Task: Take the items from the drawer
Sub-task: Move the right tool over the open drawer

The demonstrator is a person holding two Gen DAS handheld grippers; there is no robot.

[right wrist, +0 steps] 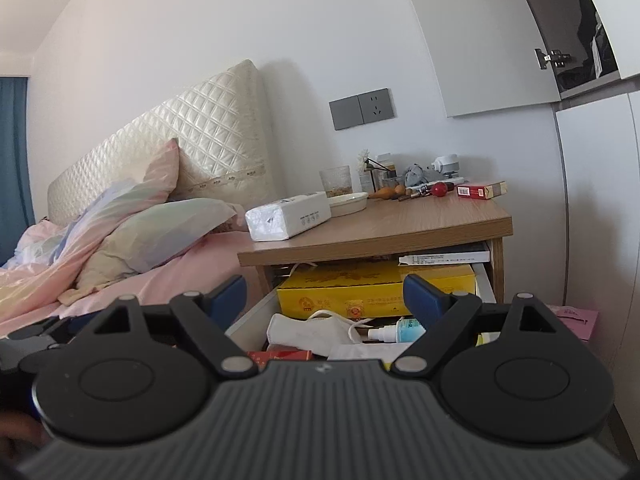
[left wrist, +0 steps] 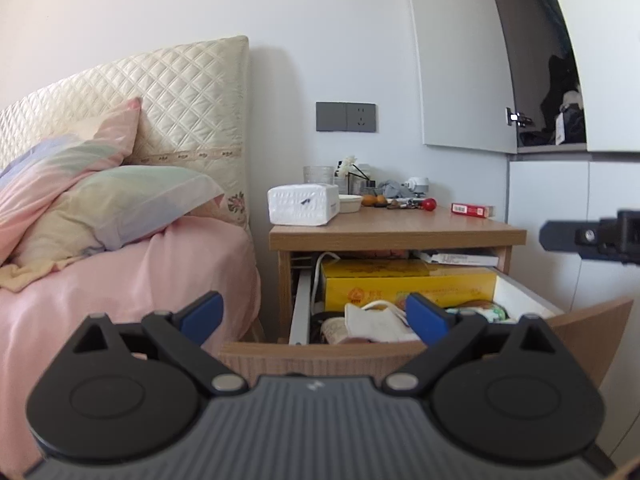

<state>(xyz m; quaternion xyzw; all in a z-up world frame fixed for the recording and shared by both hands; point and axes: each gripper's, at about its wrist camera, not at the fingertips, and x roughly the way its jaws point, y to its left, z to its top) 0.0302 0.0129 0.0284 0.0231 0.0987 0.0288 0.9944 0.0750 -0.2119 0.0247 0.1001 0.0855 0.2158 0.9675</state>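
Both claws hang spread and empty at the open drawer beside the bed.
The left claw faces the near front; the right claw hovers above. Inside: a yellow box far, a white mask and small spray bottle nearer.

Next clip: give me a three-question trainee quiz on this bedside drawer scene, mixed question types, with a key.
1. True or false: the drawer is already pulled open.
2. Which lies at the back of the drawer? A) yellow box B) tissue pack C) red packet
3. Fill in: the jaws of both the left gripper and the right gripper stand ____, holding nothing.

Key: 1 true; 2 A; 3 open.
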